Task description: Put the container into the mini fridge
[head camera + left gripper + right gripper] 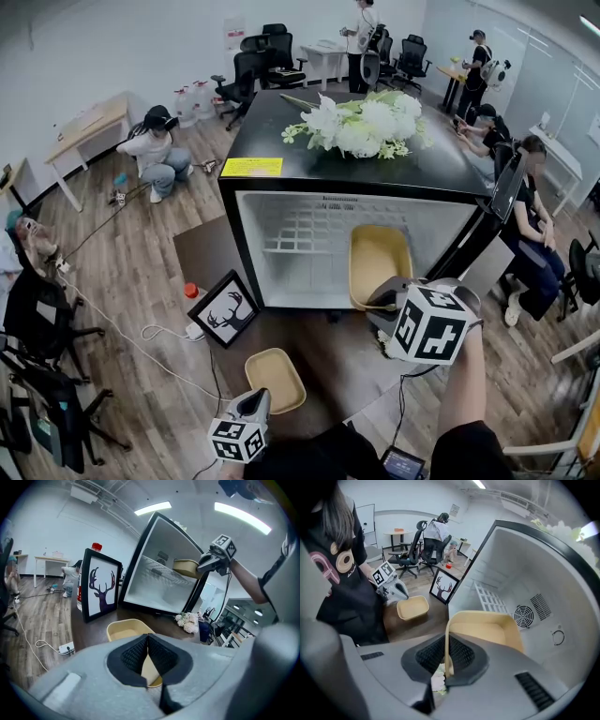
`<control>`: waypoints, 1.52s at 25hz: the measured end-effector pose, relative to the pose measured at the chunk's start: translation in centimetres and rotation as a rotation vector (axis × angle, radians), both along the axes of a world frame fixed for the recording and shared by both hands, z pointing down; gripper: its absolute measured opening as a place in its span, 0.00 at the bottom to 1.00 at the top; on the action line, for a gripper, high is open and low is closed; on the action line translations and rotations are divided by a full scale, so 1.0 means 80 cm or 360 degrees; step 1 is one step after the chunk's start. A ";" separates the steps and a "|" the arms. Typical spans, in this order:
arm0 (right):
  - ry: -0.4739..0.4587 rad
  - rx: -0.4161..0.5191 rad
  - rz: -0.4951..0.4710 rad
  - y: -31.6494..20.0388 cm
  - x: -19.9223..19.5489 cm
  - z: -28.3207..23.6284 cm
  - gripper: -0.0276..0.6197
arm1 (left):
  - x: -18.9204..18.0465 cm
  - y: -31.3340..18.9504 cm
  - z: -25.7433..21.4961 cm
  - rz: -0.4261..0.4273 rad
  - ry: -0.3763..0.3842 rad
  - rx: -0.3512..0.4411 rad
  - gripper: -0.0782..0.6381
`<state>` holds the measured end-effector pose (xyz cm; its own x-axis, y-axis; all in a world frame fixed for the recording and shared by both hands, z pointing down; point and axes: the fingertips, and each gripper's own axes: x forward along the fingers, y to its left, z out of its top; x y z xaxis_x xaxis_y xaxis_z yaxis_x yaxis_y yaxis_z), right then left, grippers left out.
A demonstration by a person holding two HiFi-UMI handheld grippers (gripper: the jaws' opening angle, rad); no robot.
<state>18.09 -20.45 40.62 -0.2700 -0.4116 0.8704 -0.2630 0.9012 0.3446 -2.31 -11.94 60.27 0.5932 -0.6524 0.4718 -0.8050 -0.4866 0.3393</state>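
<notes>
- Your left gripper (258, 400) sits low at the bottom centre of the head view, close to your body and angled up and to the right.
- Its jaws are clenched on the near rim of the second container (275, 379). In the left gripper view a tan wedge of that rim shows between the pads (132, 654).
- That second container lies open side up on the dark table (328, 349).
- Your right forearm (461, 382) rises from the lower right of the head view, stretched toward the fridge opening.
- Your right gripper (382, 305) is clamped on the near short wall of the container (379, 262), a thin tan edge pinched between the pads.
- The container is inside the right part of the mini fridge (281, 246). Its long axis runs away from your gripper toward the back wall, with its open side facing up.
- I cannot tell whether it touches the fridge floor.
- White flowers (361, 124) lie on the fridge top, at the upper centre of the frame.
</notes>
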 end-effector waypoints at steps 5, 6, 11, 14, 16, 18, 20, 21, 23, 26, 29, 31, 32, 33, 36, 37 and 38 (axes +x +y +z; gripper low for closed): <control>-0.0047 -0.0032 0.0007 -0.027 0.012 -0.007 0.08 | -0.009 -0.004 -0.001 -0.0058 0.0004 -0.0005 0.12; -0.0049 -0.0039 0.0003 -0.031 0.014 -0.008 0.08 | -0.011 -0.004 -0.001 -0.0068 0.0005 -0.0006 0.12; -0.0059 -0.0073 0.0014 -0.053 0.029 -0.005 0.08 | -0.014 -0.008 -0.001 -0.0115 0.0010 -0.0012 0.12; -0.0134 -0.0065 0.0013 -0.065 0.029 -0.009 0.08 | -0.018 -0.007 -0.001 -0.0137 0.0013 -0.0019 0.12; -0.0141 -0.0061 0.0013 -0.072 0.030 -0.011 0.08 | -0.019 -0.008 -0.002 -0.0155 0.0021 -0.0020 0.12; -0.0120 -0.0053 0.0016 -0.080 0.034 -0.012 0.08 | -0.020 -0.009 -0.002 -0.0177 0.0027 -0.0022 0.12; -0.0123 -0.0045 0.0018 -0.087 0.036 -0.013 0.08 | -0.022 -0.009 -0.003 -0.0192 0.0029 -0.0021 0.12; -0.0125 -0.0040 0.0017 -0.090 0.037 -0.013 0.08 | -0.022 -0.008 -0.004 -0.0196 0.0029 -0.0018 0.12; -0.0116 -0.0039 0.0017 -0.095 0.041 -0.012 0.08 | -0.021 -0.008 -0.005 -0.0201 0.0034 -0.0012 0.12; -0.0095 -0.0059 0.0027 -0.102 0.048 -0.011 0.08 | -0.021 -0.008 -0.006 -0.0214 0.0047 -0.0015 0.12; -0.0072 -0.0091 0.0038 -0.107 0.052 -0.009 0.08 | -0.022 -0.009 -0.006 -0.0229 0.0053 -0.0018 0.12; -0.0046 -0.0105 0.0029 -0.109 0.053 -0.007 0.08 | -0.023 -0.009 -0.005 -0.0244 0.0058 -0.0021 0.12; -0.0047 -0.0110 0.0028 -0.111 0.052 -0.006 0.08 | -0.024 -0.009 -0.004 -0.0253 0.0064 -0.0024 0.12; -0.0053 -0.0115 0.0031 -0.113 0.051 -0.005 0.08 | -0.025 -0.009 -0.004 -0.0263 0.0070 -0.0028 0.12; -0.0059 -0.0115 0.0046 -0.120 0.051 -0.003 0.08 | -0.029 -0.008 -0.003 -0.0290 0.0086 -0.0035 0.12; -0.0059 -0.0111 0.0050 -0.123 0.051 -0.003 0.08 | -0.031 -0.009 -0.003 -0.0299 0.0089 -0.0037 0.12; -0.0062 -0.0109 0.0050 -0.126 0.050 -0.003 0.08 | -0.033 -0.009 -0.003 -0.0308 0.0092 -0.0039 0.12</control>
